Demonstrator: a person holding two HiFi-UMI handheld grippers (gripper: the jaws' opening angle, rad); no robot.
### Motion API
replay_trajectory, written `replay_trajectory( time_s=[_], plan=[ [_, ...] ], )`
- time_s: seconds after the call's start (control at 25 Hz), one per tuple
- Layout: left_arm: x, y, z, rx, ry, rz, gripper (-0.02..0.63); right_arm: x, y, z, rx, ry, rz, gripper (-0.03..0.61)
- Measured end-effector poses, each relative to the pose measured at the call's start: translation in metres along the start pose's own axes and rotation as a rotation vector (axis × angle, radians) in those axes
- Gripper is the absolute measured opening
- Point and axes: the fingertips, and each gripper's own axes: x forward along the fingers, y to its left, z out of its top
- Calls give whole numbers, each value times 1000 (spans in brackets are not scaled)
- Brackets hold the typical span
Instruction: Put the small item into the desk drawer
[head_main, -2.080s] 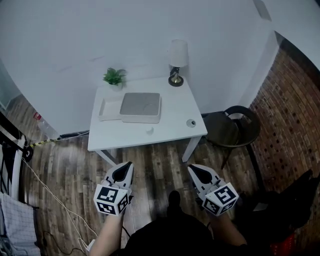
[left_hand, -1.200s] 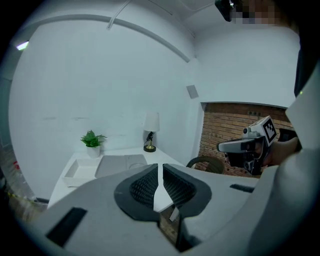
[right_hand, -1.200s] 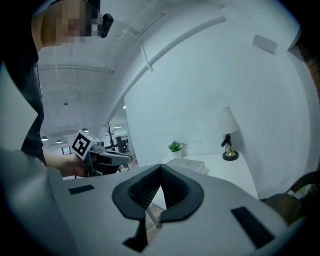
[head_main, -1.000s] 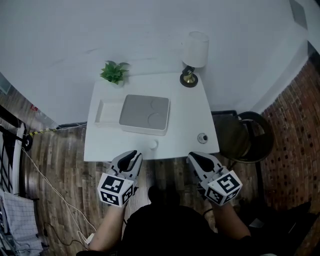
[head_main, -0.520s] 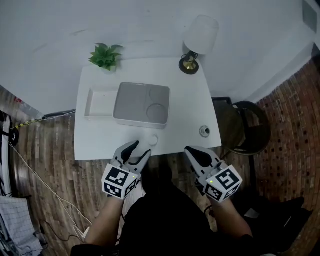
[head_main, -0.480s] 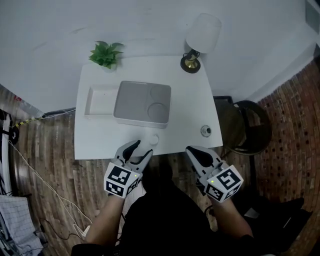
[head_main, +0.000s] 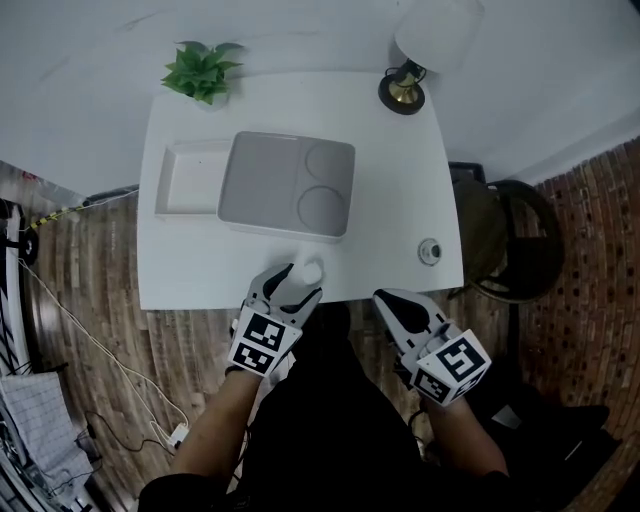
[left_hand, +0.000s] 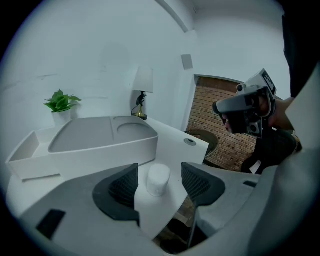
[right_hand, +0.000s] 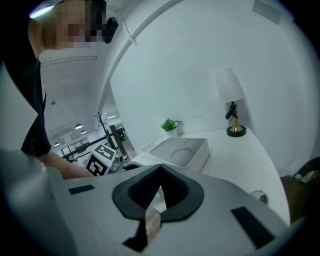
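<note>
Small white cylinder (head_main: 311, 271), a stubby cap-like piece, stands upright on its flat end near the front edge of the white tabletop (head_main: 400, 180), just in front of the grey-topped white tray (head_main: 285, 185). Its long axis is vertical, so it offers rounded sides to a pinch from either flank.

In the left gripper view the cylinder (left_hand: 158, 178) sits squarely in the gap of the left claw (left_hand: 159, 172), one dark ribbed pad to each side and both clear of it. That claw's jaws have just been opening and now stand wide, with nothing gripped; the cylinder is between them but untouched. From the head view the left claw (head_main: 295, 283) reaches over the tabletop's front edge and points at the piece, which lies straight ahead and slightly to the right of its tips.

The right claw (head_main: 400, 305) hangs off the front edge, well apart from the cylinder, its jaws closed on each other and holding nothing, as the right gripper view (right_hand: 159, 187) confirms. So the left hand is plainly the nearer one.

My reading: the coming move turns on pushing the left claw a little further forward so the pads bracket the cylinder's middle, then closing. No drawer shows in any view; I take it to lie under the front edge.
</note>
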Motion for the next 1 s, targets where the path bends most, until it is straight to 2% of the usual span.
replay_trajectory(
  time_s=[0.24, 0.56, 0.8, 1.0],
  plan=[
    [28, 6, -15, 9, 41, 5, 255, 9, -15, -15, 19, 23, 13, 3],
    [48, 4, -25, 39, 115, 10, 253, -5, -23, -15, 25, 16, -5, 3],
    [54, -2, -32, 68, 139, 0, 193, -10, -24, -9, 25, 14, 4, 3],
    [49, -2, -29, 65, 136, 0, 183, -7, -17, -2, 6, 17, 37, 3]
  ],
)
